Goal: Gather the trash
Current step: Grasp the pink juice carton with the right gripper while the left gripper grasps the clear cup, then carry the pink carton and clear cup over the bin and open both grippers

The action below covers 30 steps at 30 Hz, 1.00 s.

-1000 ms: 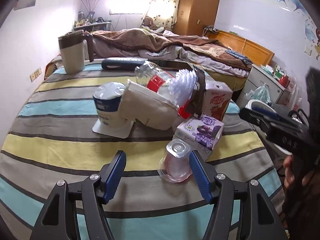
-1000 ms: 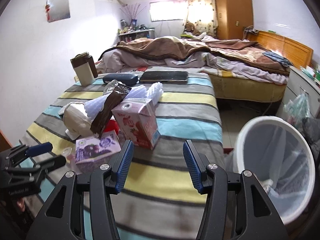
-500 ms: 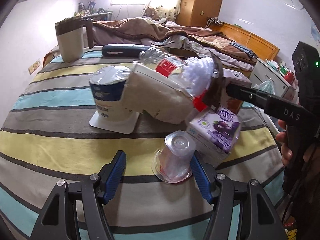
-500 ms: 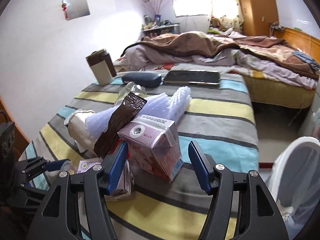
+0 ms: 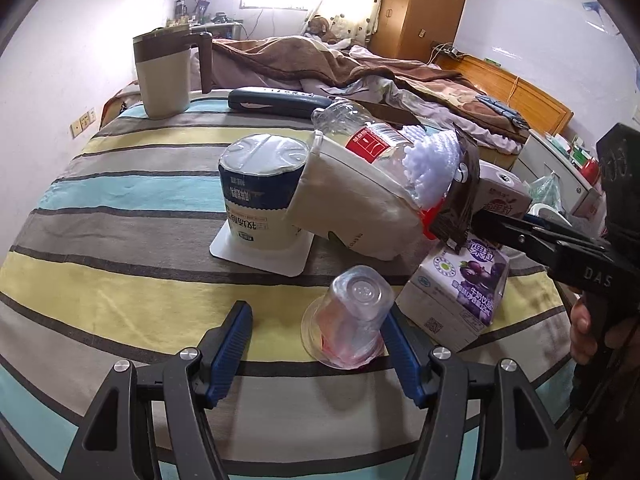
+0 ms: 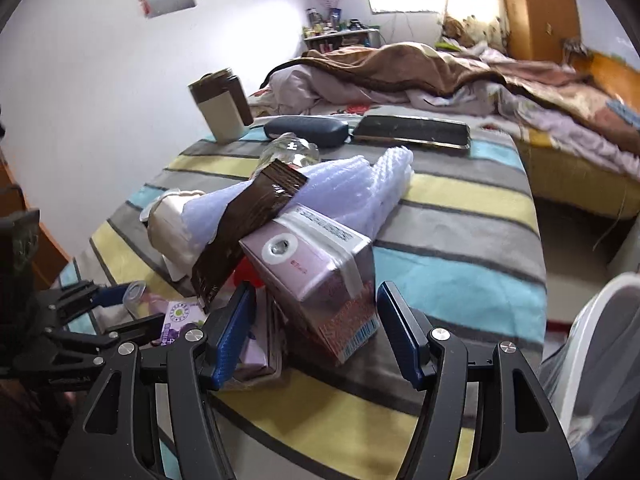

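On the striped desk (image 5: 120,240), the left claw (image 5: 320,344) stands apart around the upturned clear plastic cup (image 5: 352,320), whose right side touches one pad, unclamped. Right of it, the right claw (image 6: 316,328) has closed in from a second ago and now straddles the pink milk carton (image 6: 312,264), jaws apart. Both pieces look ready for gripping, with the white bin (image 6: 592,344) at far right.

Striped cloth (image 5: 120,200) covers my bench. At its far edge: tan jug (image 5: 164,76) with brown lid, upright. Just right of the jug, dark blue case (image 6: 306,130) lying flat. Right of the case, flat black tablet (image 6: 412,130). Beyond the jug: unmade bed, brown blanket (image 6: 400,64). Wooden wardrobe (image 5: 424,4) behind the bed.
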Each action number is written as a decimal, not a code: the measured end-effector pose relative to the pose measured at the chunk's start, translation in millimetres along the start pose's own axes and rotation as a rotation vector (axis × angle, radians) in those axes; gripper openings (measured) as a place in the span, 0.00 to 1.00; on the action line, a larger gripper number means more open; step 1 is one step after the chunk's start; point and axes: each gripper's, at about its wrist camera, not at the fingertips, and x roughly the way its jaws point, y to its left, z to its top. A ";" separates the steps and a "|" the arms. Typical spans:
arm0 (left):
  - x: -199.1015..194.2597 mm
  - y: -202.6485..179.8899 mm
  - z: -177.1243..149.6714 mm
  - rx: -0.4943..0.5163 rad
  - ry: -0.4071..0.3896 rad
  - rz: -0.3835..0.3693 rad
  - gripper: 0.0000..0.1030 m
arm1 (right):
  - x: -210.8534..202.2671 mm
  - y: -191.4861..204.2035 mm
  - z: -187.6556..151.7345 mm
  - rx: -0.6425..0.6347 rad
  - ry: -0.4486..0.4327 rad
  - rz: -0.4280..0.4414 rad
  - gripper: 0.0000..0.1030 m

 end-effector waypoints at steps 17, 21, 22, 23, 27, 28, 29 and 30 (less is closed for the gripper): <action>-3.9 2.7 -0.6 -0.023 -0.017 0.001 0.38 | -12.5 10.0 -8.7 -0.009 -0.057 -0.131 0.39; -6.1 1.1 -1.2 -0.023 -0.023 0.005 0.34 | -15.8 8.3 -14.3 0.014 -0.062 -0.155 0.39; -7.1 0.2 -1.1 -0.020 -0.025 0.007 0.34 | -17.9 7.7 -15.3 0.024 -0.067 -0.156 0.39; -8.2 -0.6 -1.7 -0.018 -0.028 0.007 0.34 | -20.0 7.5 -16.1 0.032 -0.074 -0.159 0.39; -15.7 -4.7 -2.0 -0.009 -0.048 0.004 0.34 | -22.2 8.5 -17.9 0.047 -0.081 -0.165 0.39; -18.3 -6.5 -1.5 -0.006 -0.053 0.003 0.34 | -22.5 8.3 -18.9 0.050 -0.078 -0.173 0.39; -19.8 -7.0 -1.2 -0.003 -0.056 0.002 0.34 | -23.7 7.9 -20.2 0.052 -0.080 -0.176 0.39; -22.6 -8.6 -1.2 0.000 -0.062 0.001 0.34 | -24.9 7.6 -20.8 0.057 -0.084 -0.177 0.39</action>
